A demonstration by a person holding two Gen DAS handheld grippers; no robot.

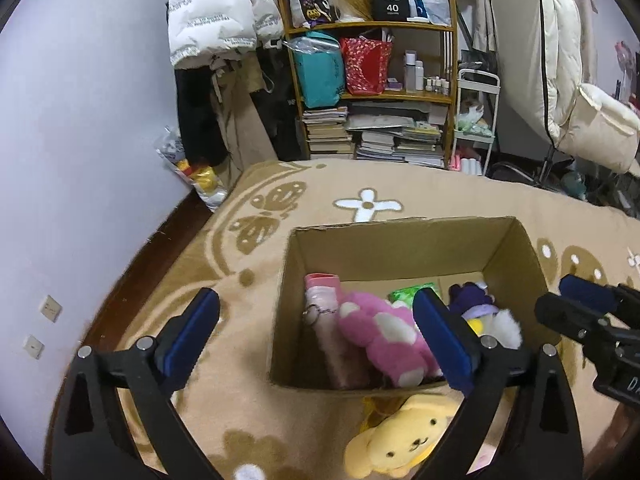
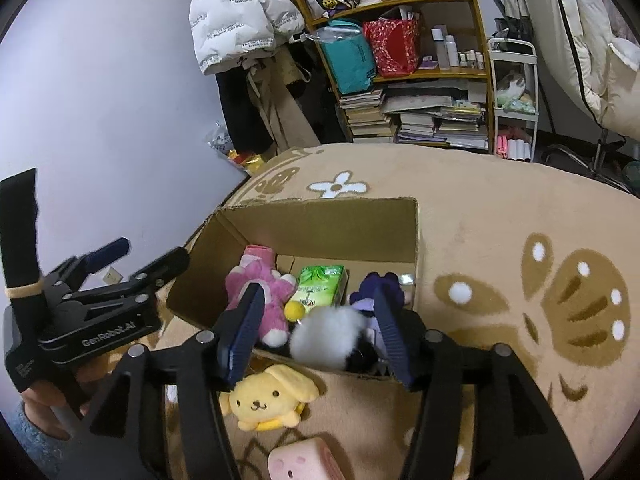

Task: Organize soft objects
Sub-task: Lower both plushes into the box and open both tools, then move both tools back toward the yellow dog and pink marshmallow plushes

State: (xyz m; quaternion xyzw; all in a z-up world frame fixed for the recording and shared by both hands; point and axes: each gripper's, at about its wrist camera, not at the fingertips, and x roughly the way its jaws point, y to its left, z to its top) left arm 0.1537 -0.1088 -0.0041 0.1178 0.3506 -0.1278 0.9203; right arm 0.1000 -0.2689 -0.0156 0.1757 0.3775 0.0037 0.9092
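Observation:
An open cardboard box [image 1: 516, 256] [image 2: 340, 220] stands on the beige rug. Inside lie a pink plush [image 1: 384, 336] [image 2: 264, 292], a pink pouch [image 1: 324, 308], a green tissue pack [image 1: 412, 292] [image 2: 320, 284], a purple plush [image 1: 472, 300] [image 2: 380, 284] and a white fluffy toy [image 2: 332, 340]. A yellow dog plush [image 1: 404, 440] [image 2: 268, 400] lies on the rug before the box, and a pink pig cushion [image 2: 304, 460] nearer still. My left gripper [image 1: 316, 340] is open and empty over the box's left front. My right gripper [image 2: 316, 332] is open, its jaws either side of the white toy, not gripping it.
A wooden shelf [image 1: 372, 28] with bags, books and bottles stands at the back, beside a white jacket [image 1: 216, 12] and a white cart [image 1: 476, 120]. A wall [image 1: 80, 120] runs along the left. The patterned rug [image 2: 520, 240] spreads right of the box.

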